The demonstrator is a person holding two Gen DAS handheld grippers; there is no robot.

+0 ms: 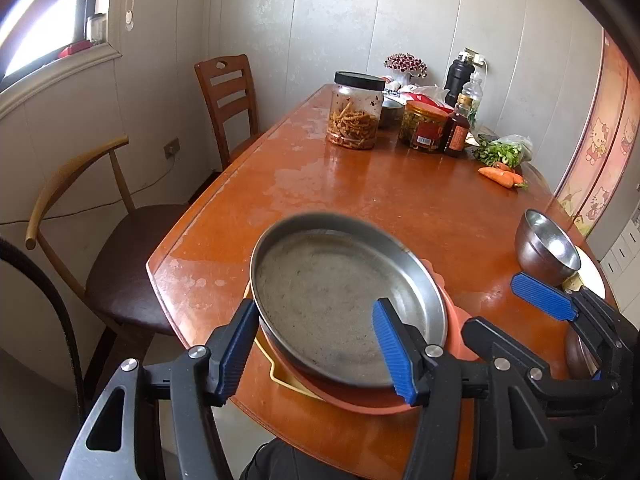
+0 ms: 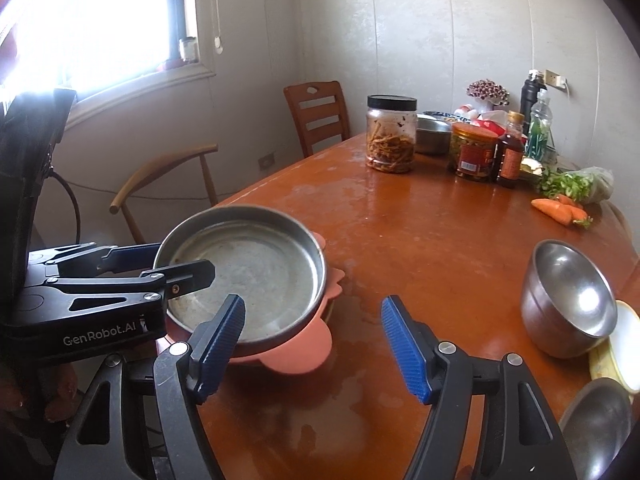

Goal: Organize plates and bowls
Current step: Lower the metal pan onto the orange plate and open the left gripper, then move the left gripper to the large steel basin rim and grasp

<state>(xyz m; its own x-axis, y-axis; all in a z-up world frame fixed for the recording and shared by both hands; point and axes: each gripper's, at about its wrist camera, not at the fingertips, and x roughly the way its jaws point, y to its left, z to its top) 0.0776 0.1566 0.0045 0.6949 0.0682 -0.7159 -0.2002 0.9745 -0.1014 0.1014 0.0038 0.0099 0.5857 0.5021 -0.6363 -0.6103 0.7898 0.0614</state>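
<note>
A round steel plate (image 1: 340, 296) lies on a salmon-pink plate (image 1: 456, 344), which lies on a yellow plate (image 1: 280, 380), at the table's near left corner. My left gripper (image 1: 316, 348) is open; its fingers straddle the steel plate's near rim. The stack also shows in the right wrist view (image 2: 256, 268), with the left gripper (image 2: 152, 264) at its left rim. My right gripper (image 2: 312, 344) is open and empty above bare table, right of the stack. A steel bowl (image 2: 568, 300) stands tilted at the right edge, resting on a white and yellow dish (image 2: 624, 344).
Jars (image 2: 390, 136), sauce bottles (image 2: 510, 152), a small steel bowl (image 2: 434, 134), greens and carrots (image 2: 560, 208) crowd the table's far end. Another steel dish (image 2: 596, 420) sits at the near right. Two chairs (image 1: 120, 240) stand along the left side.
</note>
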